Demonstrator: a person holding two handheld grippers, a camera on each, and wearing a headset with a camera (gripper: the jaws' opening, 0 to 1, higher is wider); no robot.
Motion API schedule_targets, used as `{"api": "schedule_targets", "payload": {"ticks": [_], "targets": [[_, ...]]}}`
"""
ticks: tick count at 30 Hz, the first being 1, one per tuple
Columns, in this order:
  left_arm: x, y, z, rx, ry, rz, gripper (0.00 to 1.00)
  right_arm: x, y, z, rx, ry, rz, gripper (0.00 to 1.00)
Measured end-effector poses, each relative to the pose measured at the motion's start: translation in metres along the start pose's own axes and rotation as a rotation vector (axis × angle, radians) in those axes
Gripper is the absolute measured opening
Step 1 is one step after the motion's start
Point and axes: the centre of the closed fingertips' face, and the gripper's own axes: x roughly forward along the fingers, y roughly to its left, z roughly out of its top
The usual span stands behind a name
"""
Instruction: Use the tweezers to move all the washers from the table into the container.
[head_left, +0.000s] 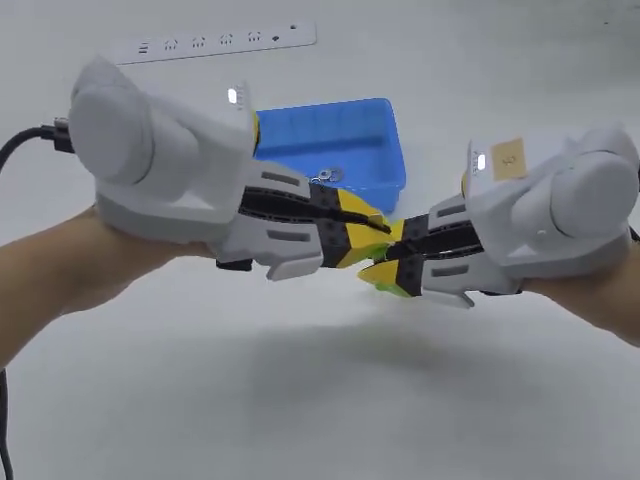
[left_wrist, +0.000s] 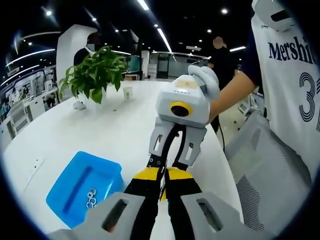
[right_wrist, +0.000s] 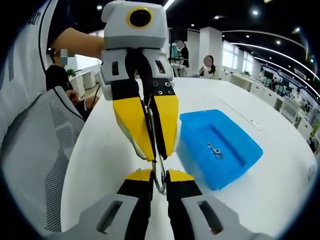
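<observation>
- The step in hand, as I read it, is a regrip: the tweezers (right_wrist: 158, 167) are bridged in the air between the 2 grippers, tip to tip, above the middle of the tabletop (head_left: 300, 400).
- The left gripper (head_left: 375, 228) has its yellow jaws clenched along the tweezers' length. The right gripper (head_left: 378, 268) has its jaws pinched together on the end that pokes out toward it (which end of the tool that is, I cannot tell).
- To do it well, 1 pair of jaws should loosen only once the other has a firm hold. The tool should end up lying straight along the holding jaws, with its working tips well clear of them. It is thin, smooth metal and could twist or slip if caught off-centre.
- Pose: both forearms come in from the near corners and meet at a shallow angle. The left gripper sits slightly higher, and both are roughly level with the tabletop.
- The washers (head_left: 325, 175) I can see, about 3, lie together on the floor of the blue container (head_left: 385, 160). It stands just behind the grippers, toward the far edge, where a power strip (head_left: 215, 42) lies.
</observation>
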Motion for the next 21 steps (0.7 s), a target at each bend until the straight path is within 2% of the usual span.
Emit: {"api": "schedule_targets", "payload": {"ticks": [7,13,15,21], "targets": [[-0.019,0.006,0.015,0.020,-0.002,0.024,0.07,-0.002,-0.005,0.025,-0.030,-0.017,-0.015,0.11],[-0.033,0.011,0.024,0.022,-0.029,0.054,0.07,-0.004,-0.009,0.041,-0.051,-0.023,-0.021,0.11],[-0.040,0.015,0.030,0.013,-0.045,0.071,0.07,-0.006,-0.012,0.050,-0.060,-0.035,-0.032,0.11],[-0.047,0.026,0.037,0.023,-0.052,0.098,0.07,-0.008,-0.022,0.059,-0.072,-0.047,-0.050,0.11]]}}
